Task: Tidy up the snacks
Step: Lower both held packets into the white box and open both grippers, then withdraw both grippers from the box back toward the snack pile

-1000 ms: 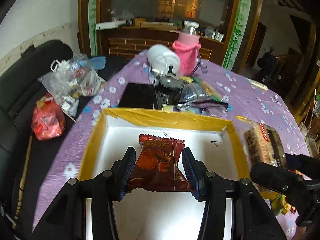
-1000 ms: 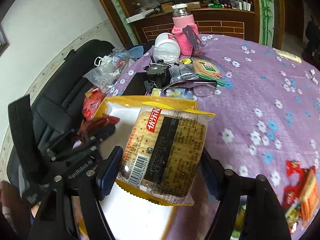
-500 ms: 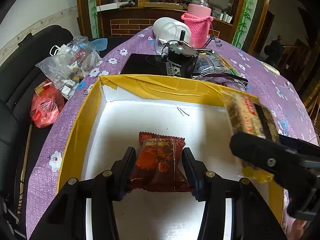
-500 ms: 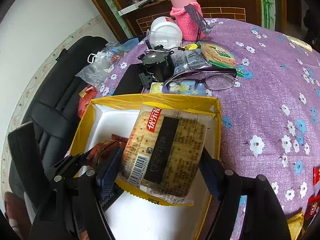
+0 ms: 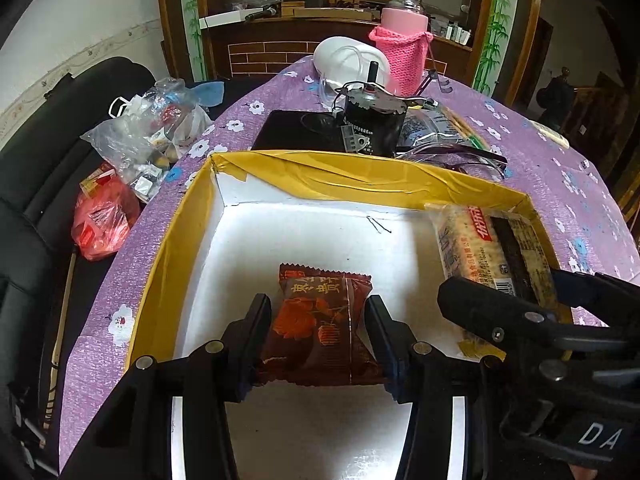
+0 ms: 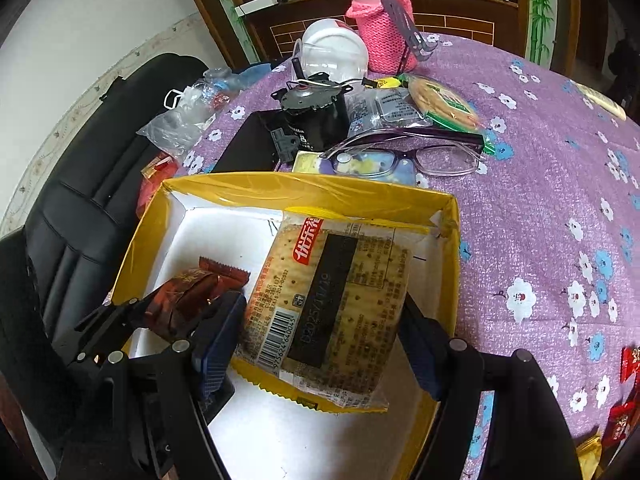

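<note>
- While both snacks hang over the box [image 5: 188,216], the left hand-held gripper [image 5: 318,330] is clamped on a red packet [image 5: 320,320].
- The right hand-held gripper [image 6: 322,336] is clamped on a cracker pack [image 6: 332,300].
- Placing is judged underway; lowering and release are called for next.

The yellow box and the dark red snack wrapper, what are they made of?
The box looks like white cardboard or foam board with glossy yellow tape wrapped over its rim; the tape wrinkles and shines. The dark red wrapper, held in the left gripper, looks like thin shiny plastic film, with a zigzag-cut sealed end and creases.
</note>
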`<state>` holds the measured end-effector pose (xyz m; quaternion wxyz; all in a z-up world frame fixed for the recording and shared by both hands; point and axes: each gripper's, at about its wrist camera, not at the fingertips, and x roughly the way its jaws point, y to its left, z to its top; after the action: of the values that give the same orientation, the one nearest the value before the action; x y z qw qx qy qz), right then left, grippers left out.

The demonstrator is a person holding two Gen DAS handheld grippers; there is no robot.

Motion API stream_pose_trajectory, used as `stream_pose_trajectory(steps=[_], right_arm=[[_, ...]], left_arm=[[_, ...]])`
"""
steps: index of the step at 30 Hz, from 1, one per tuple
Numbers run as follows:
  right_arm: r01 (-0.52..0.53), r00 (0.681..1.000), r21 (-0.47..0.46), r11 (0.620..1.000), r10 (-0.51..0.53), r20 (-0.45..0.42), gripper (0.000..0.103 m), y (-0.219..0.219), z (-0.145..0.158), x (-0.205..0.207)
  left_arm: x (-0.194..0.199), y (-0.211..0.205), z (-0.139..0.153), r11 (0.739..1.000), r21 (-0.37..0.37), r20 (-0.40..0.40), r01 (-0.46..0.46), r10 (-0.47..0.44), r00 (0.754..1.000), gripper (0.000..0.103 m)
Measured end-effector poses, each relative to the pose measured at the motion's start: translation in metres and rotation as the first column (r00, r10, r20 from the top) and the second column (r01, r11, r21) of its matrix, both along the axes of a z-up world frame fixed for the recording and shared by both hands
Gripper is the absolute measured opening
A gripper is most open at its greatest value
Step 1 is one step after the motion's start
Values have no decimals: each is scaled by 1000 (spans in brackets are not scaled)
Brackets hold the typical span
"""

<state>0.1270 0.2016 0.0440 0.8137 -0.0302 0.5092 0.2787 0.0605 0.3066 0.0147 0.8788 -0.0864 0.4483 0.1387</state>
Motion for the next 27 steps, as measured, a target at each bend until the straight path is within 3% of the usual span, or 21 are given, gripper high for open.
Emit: stream_pose_trajectory(steps=[14,17,27], right_arm=[[-6,1000,-9,1000,6,2,74,3,-1,-1],[-7,1000,-4,1000,7,-4,74,2,-1,-2],[1,1000,88,996,1,-21,74,-14,10,-11]], left_arm=[[-1,2,1,1000,17,4,-15,15,1000,53],[-2,3,2,1000,9,6,-18,18,1000,58],[-5,3,7,1000,10,33,-18,18,999,64]])
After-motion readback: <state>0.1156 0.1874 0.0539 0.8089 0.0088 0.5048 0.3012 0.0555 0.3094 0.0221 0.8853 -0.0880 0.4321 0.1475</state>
